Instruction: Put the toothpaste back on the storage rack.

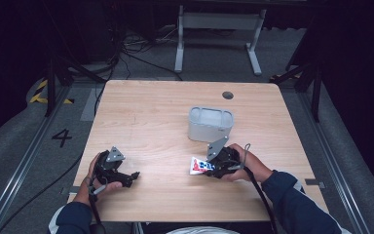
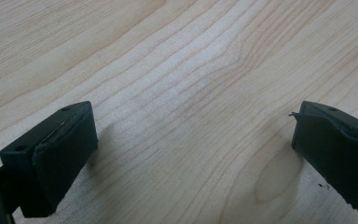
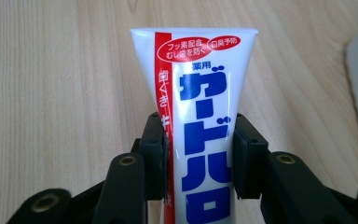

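A white toothpaste tube (image 3: 200, 107) with a red stripe and blue lettering lies on the wooden table (image 1: 151, 112), its flat crimped end pointing away from the right gripper's camera. My right gripper (image 3: 199, 154) is shut on the tube's body, one pad pressing each side. From above, the tube (image 1: 197, 165) sticks out to the left of that gripper (image 1: 214, 165), just in front of a grey bin. My left gripper (image 1: 135, 175) rests near the table's front left; its jaws stand wide apart over bare wood (image 2: 191, 116) with nothing between them.
A small grey rectangular bin (image 1: 210, 123) stands open-topped at mid-table, just behind the right hand. A round dark cable hole (image 1: 228, 95) sits near the table's far edge. A metal desk frame (image 1: 219, 34) and cables lie on the floor beyond.
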A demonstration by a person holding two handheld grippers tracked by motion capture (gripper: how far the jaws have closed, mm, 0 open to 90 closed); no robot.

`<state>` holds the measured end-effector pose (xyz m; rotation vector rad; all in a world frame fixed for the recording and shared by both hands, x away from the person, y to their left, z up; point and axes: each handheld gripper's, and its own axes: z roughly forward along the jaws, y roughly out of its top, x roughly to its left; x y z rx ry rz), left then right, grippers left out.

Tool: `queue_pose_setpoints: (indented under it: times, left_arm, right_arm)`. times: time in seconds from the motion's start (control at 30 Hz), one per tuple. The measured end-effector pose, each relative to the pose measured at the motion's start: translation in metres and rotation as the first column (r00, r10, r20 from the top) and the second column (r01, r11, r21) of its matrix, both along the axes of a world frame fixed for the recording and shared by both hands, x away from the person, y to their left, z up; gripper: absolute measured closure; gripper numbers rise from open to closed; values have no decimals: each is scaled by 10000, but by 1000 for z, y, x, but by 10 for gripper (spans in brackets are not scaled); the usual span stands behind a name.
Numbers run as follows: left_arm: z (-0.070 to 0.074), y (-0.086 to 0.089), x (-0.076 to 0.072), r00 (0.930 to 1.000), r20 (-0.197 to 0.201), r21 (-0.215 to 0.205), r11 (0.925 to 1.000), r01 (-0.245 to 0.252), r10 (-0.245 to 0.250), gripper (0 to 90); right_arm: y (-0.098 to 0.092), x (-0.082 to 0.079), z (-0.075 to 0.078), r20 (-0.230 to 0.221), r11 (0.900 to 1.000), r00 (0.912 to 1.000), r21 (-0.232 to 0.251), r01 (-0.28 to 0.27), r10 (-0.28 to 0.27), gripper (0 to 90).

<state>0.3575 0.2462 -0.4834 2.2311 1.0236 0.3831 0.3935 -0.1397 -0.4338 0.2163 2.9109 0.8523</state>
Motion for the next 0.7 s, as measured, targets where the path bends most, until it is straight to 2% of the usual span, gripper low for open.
queue_pose_setpoints:
  times: [0.07, 0.37, 0.4, 0.47, 0.63, 0.7]
  left_arm:
    - [0, 0, 0, 10000, 12, 23, 10000, 18, -18, 5]
    - [0, 0, 0, 10000, 20, 14, 10000, 18, -19, 5]
    - [0, 0, 0, 10000, 15, 30, 10000, 15, -15, 5]
    - [0, 0, 0, 10000, 14, 27, 10000, 16, -16, 5]
    - [0, 0, 0, 10000, 14, 26, 10000, 14, -14, 5]
    - [0, 0, 0, 10000, 14, 28, 10000, 15, -15, 5]
  right_arm:
    - [-5, 1, 2, -173, 9997, 9998, 232, 82, -78, 638]
    - [-22, 4, 10, -210, 9919, 9986, 1165, 512, -490, 644]
    - [-25, 5, 12, -237, 9880, 9980, 1417, 611, -584, 646]
    - [-27, 5, 13, -213, 9866, 9980, 1507, 618, -592, 647]
    - [-36, 5, 20, -343, 9743, 9965, 2101, 817, -762, 649]
    - [-39, 5, 23, -230, 9690, 9955, 2285, 943, -915, 649]
